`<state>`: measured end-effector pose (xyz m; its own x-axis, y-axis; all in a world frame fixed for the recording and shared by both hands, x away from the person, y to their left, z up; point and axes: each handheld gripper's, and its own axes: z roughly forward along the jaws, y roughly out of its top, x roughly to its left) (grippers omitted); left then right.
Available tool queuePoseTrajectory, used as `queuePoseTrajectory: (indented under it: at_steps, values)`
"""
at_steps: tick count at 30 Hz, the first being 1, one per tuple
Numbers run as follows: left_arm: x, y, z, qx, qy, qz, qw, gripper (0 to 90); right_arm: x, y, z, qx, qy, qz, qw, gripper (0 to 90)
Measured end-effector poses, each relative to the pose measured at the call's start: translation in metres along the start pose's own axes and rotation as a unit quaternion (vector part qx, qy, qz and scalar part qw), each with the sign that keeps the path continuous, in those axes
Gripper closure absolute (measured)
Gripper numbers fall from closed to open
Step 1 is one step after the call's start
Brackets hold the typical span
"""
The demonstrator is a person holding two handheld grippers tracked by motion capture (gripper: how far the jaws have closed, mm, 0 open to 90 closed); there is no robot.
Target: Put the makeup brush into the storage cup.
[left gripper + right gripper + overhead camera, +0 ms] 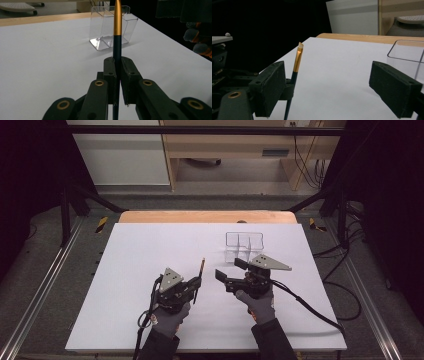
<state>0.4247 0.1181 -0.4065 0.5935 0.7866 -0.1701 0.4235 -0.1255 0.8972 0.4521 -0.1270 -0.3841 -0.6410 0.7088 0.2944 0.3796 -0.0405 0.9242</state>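
Your left gripper [192, 287] was clenched on a thin brush [199, 276], its jaws pressed flat against the dark handle. From above, the brush ran from the jaws toward twelve o'clock, leaning slightly to one o'clock, and the gold band near its tip sat over the white table [140, 250]. In the left gripper view the brush [117, 37] rose straight up between the two closed jaws, dark below and gold above, and its top ran out of the frame.

Your right gripper [227, 269] was released, its jaws standing wide apart with nothing between them. From above it lay at three o'clock of the left one, close by but not touching, and its jaws pointed toward nine o'clock. In the right gripper view the brush [297, 62] stood tilted just behind the left-hand jaw, showing a pale slanted tip above the gold band.

A clear plastic box [244, 246] with inner dividers stood on the table at twelve o'clock of your right gripper, just beyond it. In the left gripper view the box [105, 30] sat behind the brush, at about eleven to one o'clock. Its rim [405, 50] appeared at three o'clock in the right gripper view.
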Motion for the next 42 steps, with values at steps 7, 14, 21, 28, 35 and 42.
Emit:
queuePoseTrajectory:
  at_steps: [7,14,21,28,35,42]
  values:
    - [-0.006,-0.001,0.006,0.002,-0.004,0.001,1.0000,82.2,0.002,-0.006,0.007,0.004,0.005,0.016,0.9999,17.7]
    - [-0.012,-0.002,0.011,0.003,-0.009,0.000,1.0000,82.2,0.004,-0.010,0.011,0.007,0.010,0.026,0.9996,21.2]
    - [-0.018,-0.003,0.015,0.003,-0.011,0.002,0.9999,82.2,0.005,-0.013,0.015,0.010,0.015,0.037,0.9992,25.4]
    - [-0.025,-0.002,0.018,0.001,-0.017,0.004,0.9998,82.2,0.005,-0.013,0.015,0.009,0.017,0.045,0.9988,31.9]
    - [-0.030,0.000,0.018,-0.002,-0.021,0.005,0.9998,82.2,0.005,-0.013,0.016,0.012,0.021,0.056,0.9982,42.4]
    - [-0.031,0.001,0.017,-0.005,-0.020,0.005,0.9998,82.2,0.005,-0.014,0.017,0.014,0.025,0.067,0.9974,52.8]
